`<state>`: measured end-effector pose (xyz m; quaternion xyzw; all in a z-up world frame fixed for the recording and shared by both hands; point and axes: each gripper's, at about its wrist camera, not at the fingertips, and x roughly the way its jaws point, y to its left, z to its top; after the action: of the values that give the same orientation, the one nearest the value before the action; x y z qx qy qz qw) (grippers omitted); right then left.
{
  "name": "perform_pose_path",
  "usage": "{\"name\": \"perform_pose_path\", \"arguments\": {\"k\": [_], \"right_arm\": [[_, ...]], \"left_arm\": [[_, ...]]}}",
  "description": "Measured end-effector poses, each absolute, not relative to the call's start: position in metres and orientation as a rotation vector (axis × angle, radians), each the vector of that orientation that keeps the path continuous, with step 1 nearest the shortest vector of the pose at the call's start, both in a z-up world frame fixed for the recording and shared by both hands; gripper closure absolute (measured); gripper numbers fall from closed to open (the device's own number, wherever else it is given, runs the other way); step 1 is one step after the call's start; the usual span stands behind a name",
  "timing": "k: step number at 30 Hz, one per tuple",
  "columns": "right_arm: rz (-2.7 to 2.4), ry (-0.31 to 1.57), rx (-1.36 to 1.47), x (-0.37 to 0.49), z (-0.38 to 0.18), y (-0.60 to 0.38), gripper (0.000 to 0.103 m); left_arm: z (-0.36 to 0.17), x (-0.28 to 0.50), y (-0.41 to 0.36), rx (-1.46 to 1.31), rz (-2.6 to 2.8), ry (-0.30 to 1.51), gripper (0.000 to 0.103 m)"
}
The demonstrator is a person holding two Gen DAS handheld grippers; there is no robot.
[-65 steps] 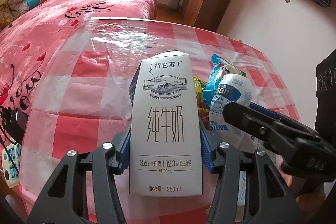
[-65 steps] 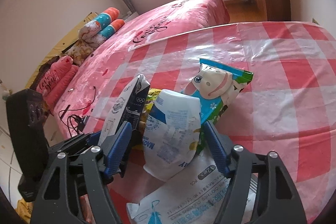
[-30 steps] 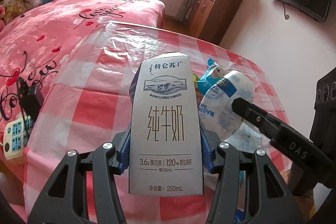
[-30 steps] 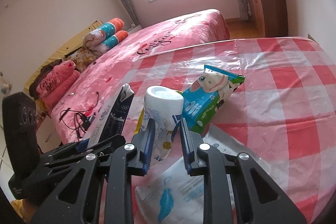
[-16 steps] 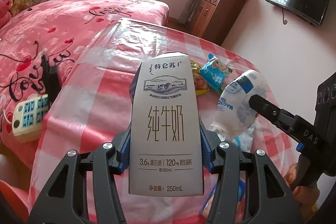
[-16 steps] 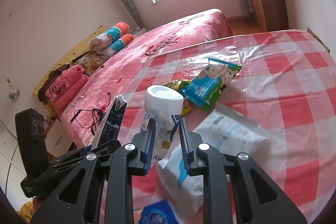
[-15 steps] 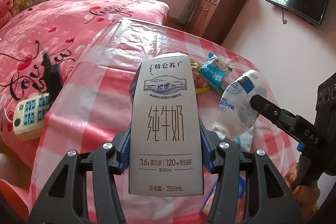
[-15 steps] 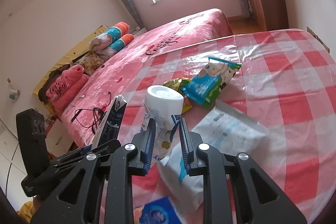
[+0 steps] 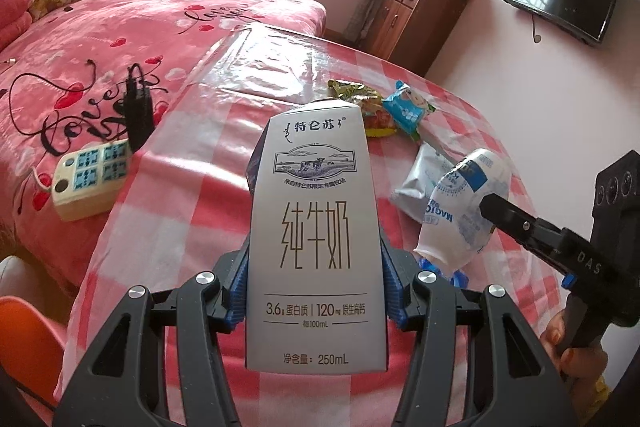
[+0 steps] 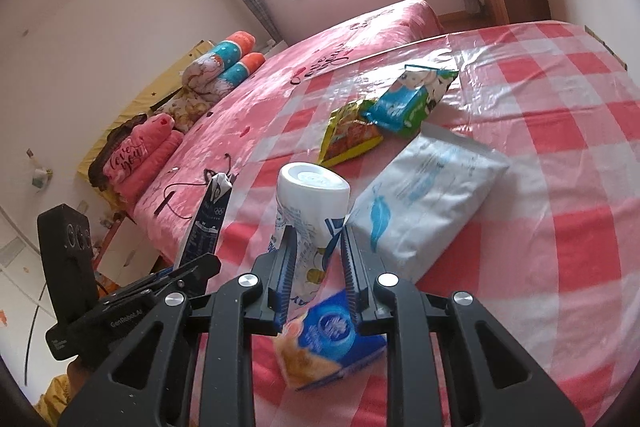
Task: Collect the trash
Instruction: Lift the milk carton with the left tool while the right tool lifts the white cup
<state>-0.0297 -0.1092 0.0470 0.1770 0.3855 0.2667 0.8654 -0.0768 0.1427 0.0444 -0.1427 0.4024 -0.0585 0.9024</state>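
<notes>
One milk carton (image 9: 316, 227), four wrappers left.

A white milk carton (image 9: 316, 227) stands upright, clamped off the table; a crumpled white bottle (image 10: 310, 211) is pinched too; wrappers (image 10: 404, 99) lie on the table (image 10: 560, 187).

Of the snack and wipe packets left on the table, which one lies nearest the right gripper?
The blue biscuit packet, just beneath the right gripper; the white, yellow and cartoon packets lie farther off.
</notes>
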Motion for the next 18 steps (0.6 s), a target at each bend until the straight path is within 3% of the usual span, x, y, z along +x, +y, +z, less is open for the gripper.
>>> {"name": "perform_pose_path", "arguments": {"k": [18], "right_arm": [[0.628,0.819,0.325,-0.076,0.061,-0.085,0.079]], "left_arm": [[0.046,-0.14,0.162,-0.289,-0.104,0.821,0.048]]}}
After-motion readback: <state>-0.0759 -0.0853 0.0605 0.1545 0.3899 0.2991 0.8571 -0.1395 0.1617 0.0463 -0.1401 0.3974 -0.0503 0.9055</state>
